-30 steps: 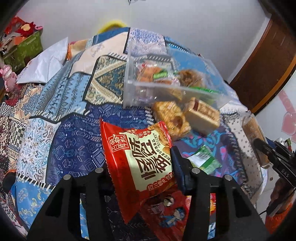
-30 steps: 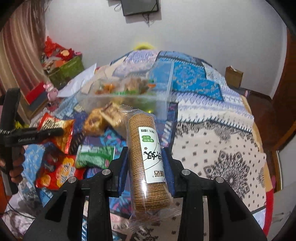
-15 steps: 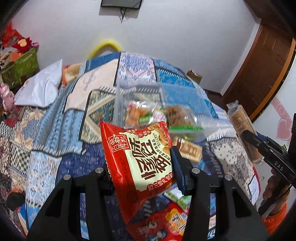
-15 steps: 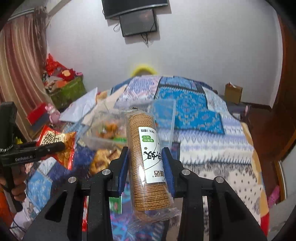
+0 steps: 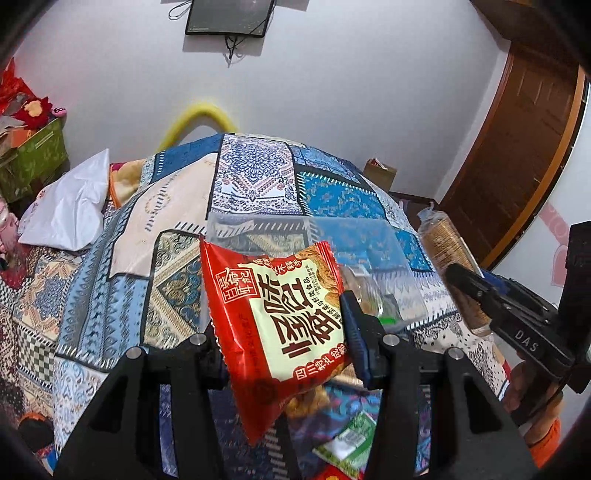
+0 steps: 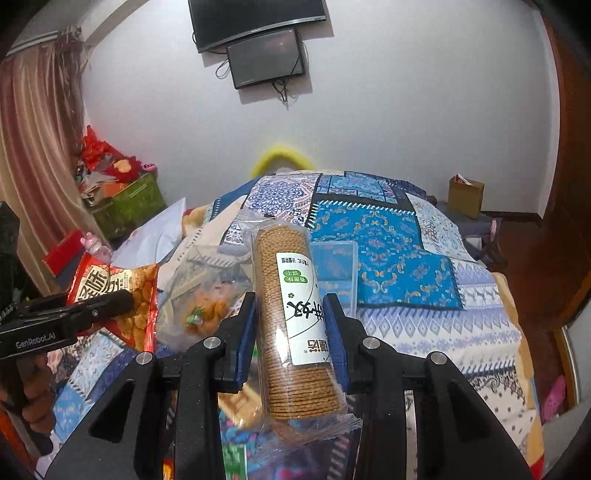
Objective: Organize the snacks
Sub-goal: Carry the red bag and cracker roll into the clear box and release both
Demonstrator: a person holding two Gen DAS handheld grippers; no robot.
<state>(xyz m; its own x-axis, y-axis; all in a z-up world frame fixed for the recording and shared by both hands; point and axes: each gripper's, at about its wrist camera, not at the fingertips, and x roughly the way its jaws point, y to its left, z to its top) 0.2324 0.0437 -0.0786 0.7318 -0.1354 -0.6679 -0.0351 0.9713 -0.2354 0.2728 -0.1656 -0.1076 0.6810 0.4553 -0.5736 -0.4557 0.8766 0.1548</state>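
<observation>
Bedspread point(image 5: 255, 177) farther below than before, both tongs' snacks higher.

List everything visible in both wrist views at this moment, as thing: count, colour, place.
crinkly foil snack bag: one, red and cream, gripped in the left tongs, in the air.
clear-wrapped round biscuit sleeve: one, brown with white-green label, gripped in the right tongs.
transparent plastic storage box: one, clear, on the bed, already holding some snacks.
loose snack packets: several, green and red, on the bed below the tongs.
patchwork patterned bedspread: one, blue and white, covering the bed.
white pillow: one, left bed edge.
wall screens: two, black, on the white wall.
cardboard box: one, brown, beyond the bed.
left tongs: black, shut.
right tongs: black, shut.
</observation>
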